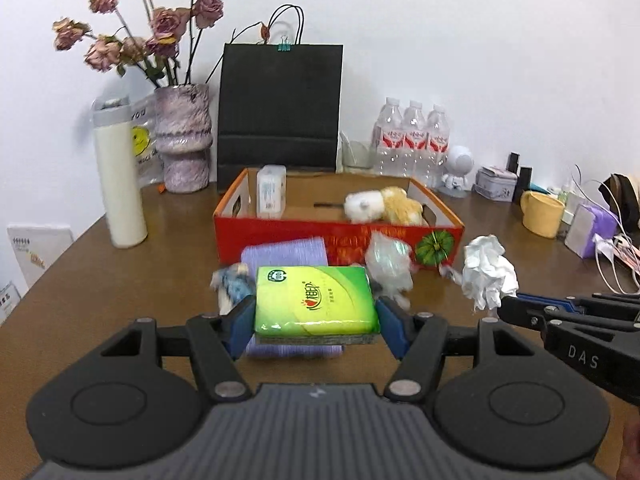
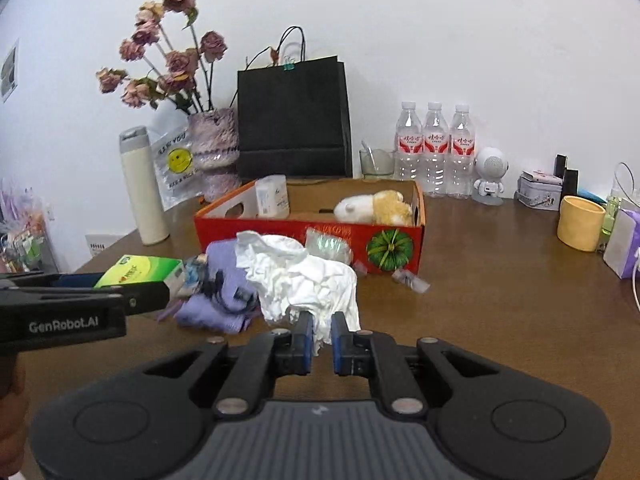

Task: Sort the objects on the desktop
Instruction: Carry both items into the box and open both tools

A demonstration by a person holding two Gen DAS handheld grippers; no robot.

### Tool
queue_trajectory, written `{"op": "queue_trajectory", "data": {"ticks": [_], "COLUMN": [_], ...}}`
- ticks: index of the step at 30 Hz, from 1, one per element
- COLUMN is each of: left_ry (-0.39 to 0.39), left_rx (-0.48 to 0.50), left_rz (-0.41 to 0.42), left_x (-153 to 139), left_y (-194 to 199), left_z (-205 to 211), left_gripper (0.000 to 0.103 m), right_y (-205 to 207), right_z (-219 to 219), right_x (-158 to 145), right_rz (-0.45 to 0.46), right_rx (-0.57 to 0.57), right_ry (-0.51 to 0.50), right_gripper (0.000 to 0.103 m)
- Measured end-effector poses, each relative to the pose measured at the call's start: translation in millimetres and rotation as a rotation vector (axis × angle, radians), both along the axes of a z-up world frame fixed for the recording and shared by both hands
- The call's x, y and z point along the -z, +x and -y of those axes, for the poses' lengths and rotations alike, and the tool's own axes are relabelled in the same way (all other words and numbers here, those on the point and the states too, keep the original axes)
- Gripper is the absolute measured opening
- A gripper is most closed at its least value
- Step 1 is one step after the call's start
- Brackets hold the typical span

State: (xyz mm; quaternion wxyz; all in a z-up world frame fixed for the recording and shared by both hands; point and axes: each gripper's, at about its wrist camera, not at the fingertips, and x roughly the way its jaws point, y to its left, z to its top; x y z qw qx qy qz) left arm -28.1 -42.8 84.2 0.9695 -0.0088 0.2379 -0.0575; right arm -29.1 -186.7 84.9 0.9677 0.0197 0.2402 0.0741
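Bottles (image 2: 435,148): three | left hand-held gripper (image 1: 316,322) clamps one tissue pack (image 1: 314,300) | right hand-held gripper (image 2: 319,338) pinches one crumpled tissue (image 2: 304,276)

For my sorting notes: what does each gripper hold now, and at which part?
The left gripper clamps the green tissue pack by its two short ends. The right gripper pinches the crumpled white paper at its lower edge.

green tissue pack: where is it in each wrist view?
Left wrist: green tissue pack at centre, clamped between the left gripper pads.
Right wrist: same pack at the left edge, behind the left gripper's finger.
Shared landmark: red cardboard box behind it in both.
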Motion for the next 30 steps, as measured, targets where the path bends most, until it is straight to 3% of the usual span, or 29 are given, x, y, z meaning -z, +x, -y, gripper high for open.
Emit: {"op": "queue_trajectory", "data": {"ticks": [11, 21, 26, 30], "left_ry": [0.009, -0.015, -0.024, 0.014], "left_rx": [0.026, 0.041, 0.059, 0.075], "left_rz": [0.029, -0.026, -0.145, -0.180], "left_x": [-20, -22, -15, 1], "left_y": [123, 236, 306, 349], "left_z": [2, -11, -10, -1], "left_gripper": [0.065, 0.065, 0.065, 0.067], "right_y": [133, 253, 320, 383], "right_z": [2, -4, -1, 3], "right_x": [-29, -32, -32, -21], "right_rz": [0.012, -0.022, -0.142, -0.327], "right_rx": [0.017, 0.000, -0.026, -0.086], "right_ry": [-0.012, -0.026, -0.013, 0.107], "right_gripper": [0.009, 0.009, 0.009, 0.009]}}
